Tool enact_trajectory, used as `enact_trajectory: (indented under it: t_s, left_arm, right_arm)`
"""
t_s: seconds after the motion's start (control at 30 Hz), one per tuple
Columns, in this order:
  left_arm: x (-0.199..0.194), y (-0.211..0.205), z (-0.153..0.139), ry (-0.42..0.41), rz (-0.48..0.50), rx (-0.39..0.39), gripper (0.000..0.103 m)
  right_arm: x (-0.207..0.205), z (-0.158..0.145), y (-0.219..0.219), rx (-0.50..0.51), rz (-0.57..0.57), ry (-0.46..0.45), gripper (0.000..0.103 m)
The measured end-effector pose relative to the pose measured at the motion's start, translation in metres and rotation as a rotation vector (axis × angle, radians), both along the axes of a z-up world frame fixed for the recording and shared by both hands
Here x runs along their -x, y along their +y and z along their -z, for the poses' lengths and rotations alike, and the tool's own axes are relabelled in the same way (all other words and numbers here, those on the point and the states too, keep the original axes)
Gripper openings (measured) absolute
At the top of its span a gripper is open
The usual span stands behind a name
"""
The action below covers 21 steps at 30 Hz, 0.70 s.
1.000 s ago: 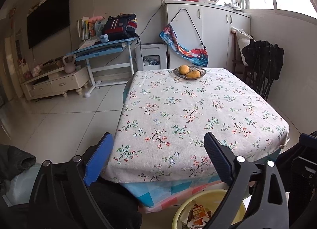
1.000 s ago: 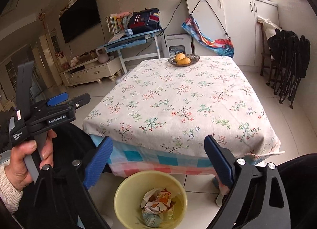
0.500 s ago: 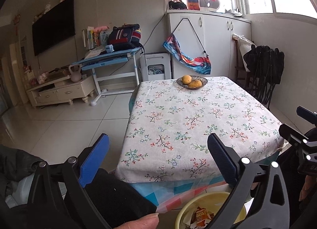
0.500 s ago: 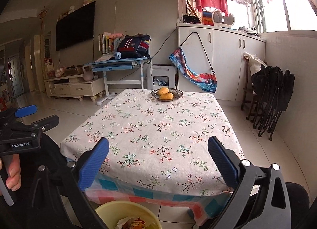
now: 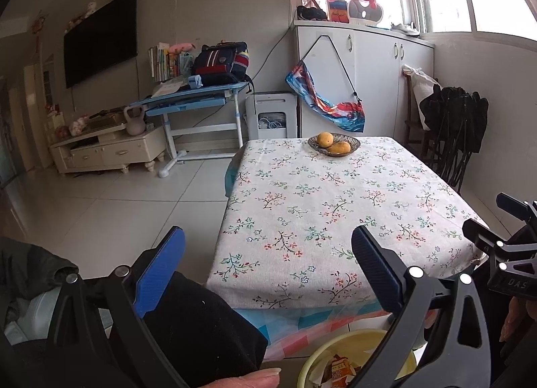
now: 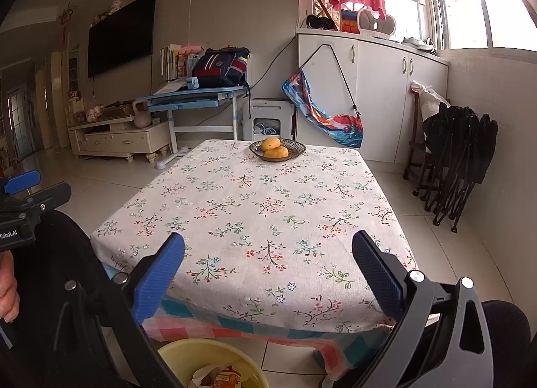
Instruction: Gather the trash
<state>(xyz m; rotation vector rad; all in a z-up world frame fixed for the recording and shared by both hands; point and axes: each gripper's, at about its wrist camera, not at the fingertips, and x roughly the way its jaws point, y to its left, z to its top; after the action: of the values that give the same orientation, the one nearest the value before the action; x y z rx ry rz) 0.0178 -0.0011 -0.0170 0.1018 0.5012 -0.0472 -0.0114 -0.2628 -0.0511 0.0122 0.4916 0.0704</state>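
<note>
Crumpled paper and orange wrapper trash point(image 6: 218, 379) in your round yellow plastic bin point(image 6: 188, 352) looks light and soft; pinch a raised fold. Both tongs point(image 5: 268, 274) point(image 6: 268, 274) stand apart, empty.

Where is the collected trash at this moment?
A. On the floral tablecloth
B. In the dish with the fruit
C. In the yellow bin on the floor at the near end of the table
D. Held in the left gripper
C: crumpled wrappers lie inside the yellow bin, below the table's near edge; both grippers, left gripper and right gripper, are open and empty.

Daylit tiled room: floral-clothed table point(image 6: 268, 220), white cabinets point(image 6: 386, 93), perhaps folded chairs point(image 6: 459, 160).
</note>
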Motion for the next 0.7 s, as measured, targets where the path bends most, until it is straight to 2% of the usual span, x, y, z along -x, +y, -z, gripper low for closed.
enact_trajectory:
  t_s: [0.7]
  left_arm:
    - [-0.0052,0.0015,0.0004,-0.007,-0.017,0.004,0.096]
  right_arm:
    - [-0.0039,0.0016,-0.0002,0.011,-0.002,0.023,0.096]
